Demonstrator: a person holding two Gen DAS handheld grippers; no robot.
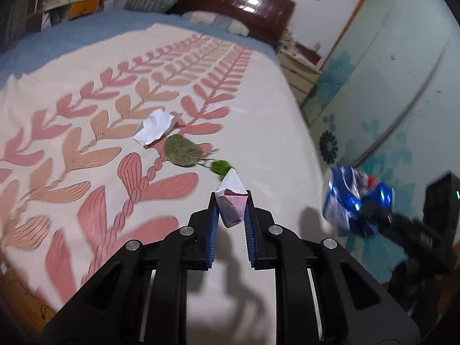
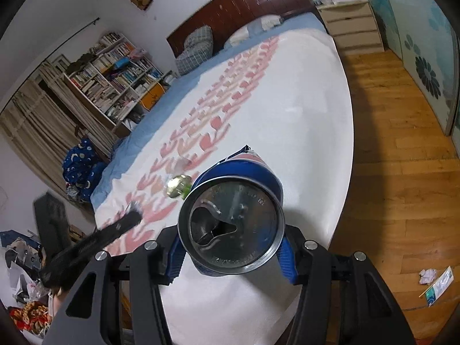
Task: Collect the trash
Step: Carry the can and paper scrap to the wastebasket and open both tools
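Blue can (image 2: 230,221) gripped, bed edge (image 2: 345,172) beside open floor (image 2: 402,158)

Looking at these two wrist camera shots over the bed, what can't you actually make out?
- Blue can, left wrist view: motion-blurred, label unreadable; the right tool holding it is smeared too.
- Left tool, right wrist view: blurred, so its paper scrap cannot be seen there.
- Green leaf, left wrist view: partly covers the white paper edge.
- Can body, right wrist view: hidden behind its lid.
- Floor litter, right wrist view: too small to identify.
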